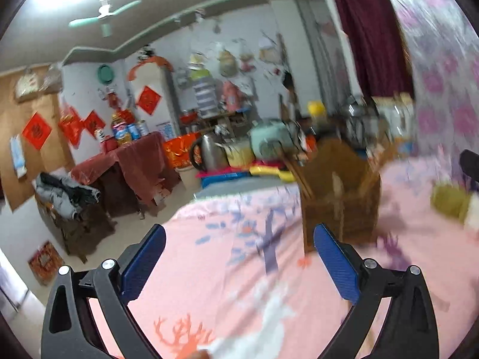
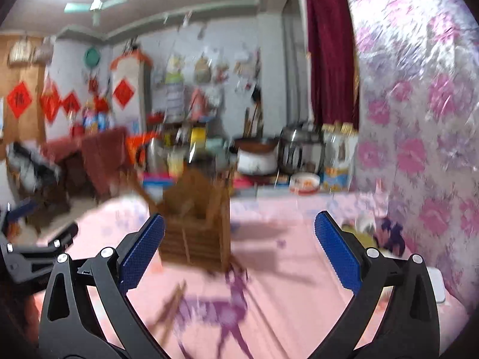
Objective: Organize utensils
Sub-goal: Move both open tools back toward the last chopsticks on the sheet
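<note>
Left wrist view: the left gripper [image 1: 239, 257] is seen with jaws spread wide and nothing between the blue pads [image 1: 336, 264], held over a pink patterned tablecloth [image 1: 227, 269]. A brown wooden utensil holder [image 1: 338, 197] is standing upright on the cloth ahead and to the right, apart from the pads; at least one pair of chopsticks [image 1: 295, 170] is seen leaning out of its left side, and a few more sticks appear to be in the right compartment, though blur makes a count impossible. A yellow-green object [image 1: 452, 200] is lying further right on the cloth, too smeared to be identified. In the right wrist view the right gripper [image 2: 239, 248] is likewise wide and empty, pointed at the same holder [image 2: 194, 224], which sits just beyond the left pad. A loose brown stick, probably a chopstick [image 2: 172, 308], is lying on the cloth between the fingers and nearer the camera than the holder. The left gripper's black frame [image 2: 36, 254] is visible at the left edge. Both views are motion-blurred. Progress is judged as partial: some utensils are already stowed in the holder, at least one stick is not yet collected, and nothing is gripped right now. Remaining work is estimated as picking the loose stick off the cloth and dropping it into a compartment; whether other utensils are left outside cannot be told from these frames.
</note>
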Demonstrator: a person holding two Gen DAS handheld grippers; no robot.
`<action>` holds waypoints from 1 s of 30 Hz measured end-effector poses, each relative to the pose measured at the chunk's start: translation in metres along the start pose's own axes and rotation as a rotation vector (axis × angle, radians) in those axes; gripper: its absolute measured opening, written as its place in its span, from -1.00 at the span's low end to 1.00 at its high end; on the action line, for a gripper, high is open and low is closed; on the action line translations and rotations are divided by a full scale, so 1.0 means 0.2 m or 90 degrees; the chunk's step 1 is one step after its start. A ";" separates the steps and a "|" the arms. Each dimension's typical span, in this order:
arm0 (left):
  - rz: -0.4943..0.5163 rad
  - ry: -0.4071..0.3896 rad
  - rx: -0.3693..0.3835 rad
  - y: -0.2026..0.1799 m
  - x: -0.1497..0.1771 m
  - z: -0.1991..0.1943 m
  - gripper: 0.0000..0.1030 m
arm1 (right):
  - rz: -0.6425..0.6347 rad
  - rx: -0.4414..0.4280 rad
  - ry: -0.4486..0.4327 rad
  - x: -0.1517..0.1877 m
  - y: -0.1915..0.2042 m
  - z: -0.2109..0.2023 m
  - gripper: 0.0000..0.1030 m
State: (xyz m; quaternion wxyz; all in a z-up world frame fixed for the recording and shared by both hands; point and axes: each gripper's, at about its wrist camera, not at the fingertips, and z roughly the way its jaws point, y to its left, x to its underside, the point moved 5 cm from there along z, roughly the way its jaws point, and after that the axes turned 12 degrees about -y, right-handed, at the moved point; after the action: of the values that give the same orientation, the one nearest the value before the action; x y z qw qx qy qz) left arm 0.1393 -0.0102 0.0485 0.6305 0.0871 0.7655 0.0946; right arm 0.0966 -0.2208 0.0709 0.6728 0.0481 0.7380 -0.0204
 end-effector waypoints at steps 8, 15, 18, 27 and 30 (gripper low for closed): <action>0.022 0.000 -0.001 -0.04 0.11 -0.08 0.89 | 0.014 -0.045 0.120 0.31 -0.03 -0.06 0.88; 0.040 0.004 0.003 -0.08 0.13 -0.08 0.89 | -0.053 -0.079 0.183 0.42 0.10 -0.03 0.88; 0.037 0.004 -0.001 -0.07 0.13 -0.08 0.89 | -0.093 -0.095 0.211 0.49 0.17 -0.05 0.88; 0.033 0.011 0.000 -0.06 0.13 -0.06 0.89 | -0.152 -0.144 0.289 0.66 0.26 -0.09 0.88; 0.031 0.019 0.003 -0.06 0.14 -0.05 0.89 | -0.164 -0.149 0.312 0.69 0.28 -0.09 0.88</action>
State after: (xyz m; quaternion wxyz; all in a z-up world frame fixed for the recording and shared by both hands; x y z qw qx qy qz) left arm 0.1230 -0.0144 0.0209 0.6161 0.1054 0.7729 0.1095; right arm 0.0728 -0.1578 -0.0626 0.4675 -0.1206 0.8757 -0.0080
